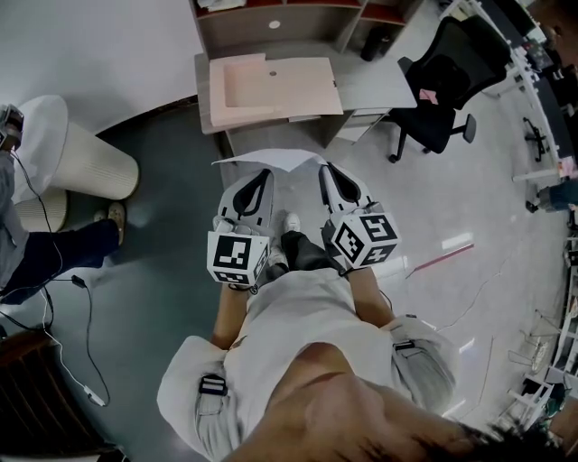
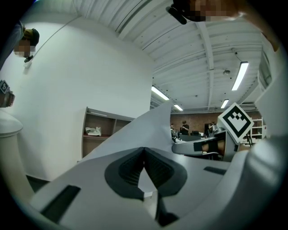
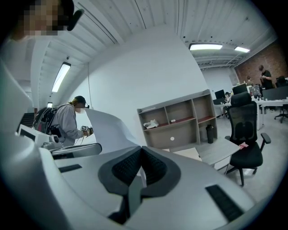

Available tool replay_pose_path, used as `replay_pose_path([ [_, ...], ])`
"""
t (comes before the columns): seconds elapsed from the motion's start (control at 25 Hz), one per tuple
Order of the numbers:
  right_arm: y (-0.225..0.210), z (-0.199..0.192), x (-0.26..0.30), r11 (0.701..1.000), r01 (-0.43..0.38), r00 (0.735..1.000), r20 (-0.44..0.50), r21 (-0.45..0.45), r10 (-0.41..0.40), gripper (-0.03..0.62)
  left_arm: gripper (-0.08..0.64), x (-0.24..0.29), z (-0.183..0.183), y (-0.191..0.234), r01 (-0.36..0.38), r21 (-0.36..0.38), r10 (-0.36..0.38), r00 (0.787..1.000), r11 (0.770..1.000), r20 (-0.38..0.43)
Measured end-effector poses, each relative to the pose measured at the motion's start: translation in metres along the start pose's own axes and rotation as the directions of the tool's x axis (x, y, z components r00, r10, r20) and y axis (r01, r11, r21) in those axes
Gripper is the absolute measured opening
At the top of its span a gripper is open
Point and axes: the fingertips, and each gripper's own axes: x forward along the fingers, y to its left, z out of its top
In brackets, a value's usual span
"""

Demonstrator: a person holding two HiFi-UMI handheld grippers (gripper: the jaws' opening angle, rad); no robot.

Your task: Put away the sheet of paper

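Note:
A white sheet of paper [image 1: 271,161] hangs in the air between both grippers, in front of the desk. My left gripper [image 1: 263,172] is shut on its left edge and my right gripper [image 1: 324,168] on its right edge. In the left gripper view the paper [image 2: 153,128] rises out of the closed jaws [image 2: 144,150] and curls up to the right, with the right gripper [image 2: 211,146] beyond it. In the right gripper view the sheet [image 3: 108,126] bends away to the left from the closed jaws [image 3: 142,150], towards the left gripper [image 3: 72,150].
A grey desk [image 1: 379,86] with pale pink boards [image 1: 271,86] stands just ahead, and an open shelf unit [image 1: 280,18] behind it. A black office chair [image 1: 442,81] is at the right. A white round bin [image 1: 81,158] and a seated person's leg [image 1: 54,248] are at the left.

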Motion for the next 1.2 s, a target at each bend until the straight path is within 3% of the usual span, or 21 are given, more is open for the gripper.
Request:
replay_pose_path([
  [0.6, -0.045, 0.03, 0.074, 0.994, -0.104, 0.994, 0.029, 0.022, 0.104, 0.018, 0.015, 0.069, 0.014, 0.032, -0.088, 0.052, 0.088, 0.996, 0.995, -0.009],
  [1.2, -0.103, 0.063, 0.118, 0.983, -0.174, 0.984, 0.049, 0.05, 0.172, 0.018, 0.015, 0.141, 0.023, 0.033, -0.14, 0.089, 0.143, 0.989, 0.986, -0.039],
])
